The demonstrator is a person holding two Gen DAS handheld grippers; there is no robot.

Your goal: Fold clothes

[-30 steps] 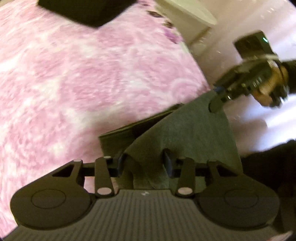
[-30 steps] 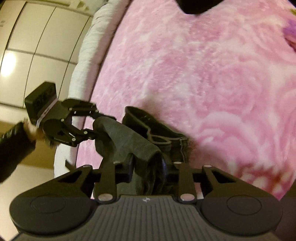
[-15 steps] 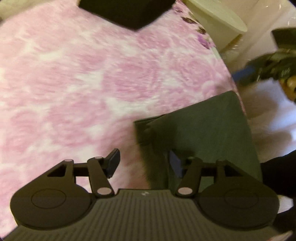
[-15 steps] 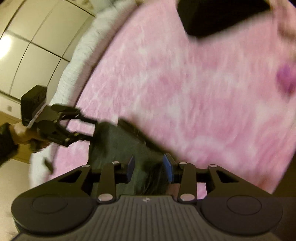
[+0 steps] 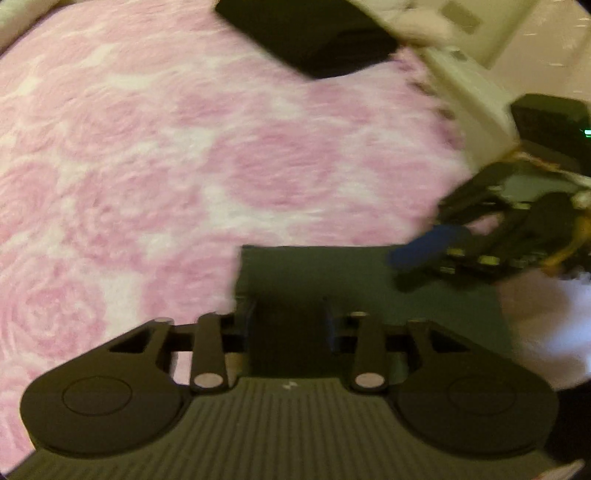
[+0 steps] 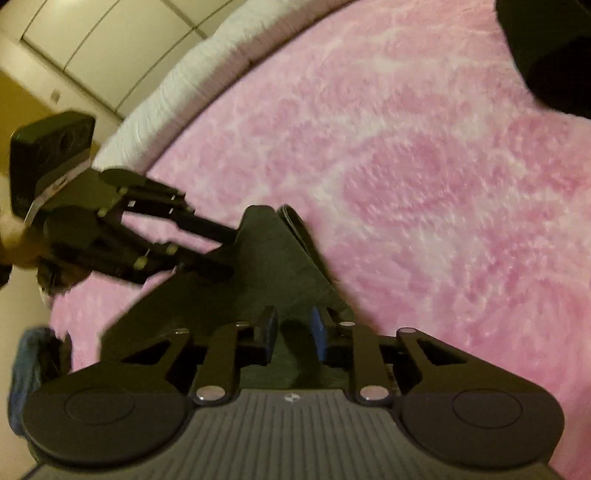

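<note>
My left claw (image 5: 290, 325) opens over the folded dark garment (image 5: 332, 273) to release it flat on the pink bed (image 5: 184, 147), while my right claw (image 6: 291, 332) closes, gripping nothing.

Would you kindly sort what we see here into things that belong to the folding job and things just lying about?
Belonging to the job:
- dark grey garment
- left gripper, jaws opening
- right gripper, jaws closing

Just lying about:
- black folded item
- pink blanket
- blue cloth
</note>
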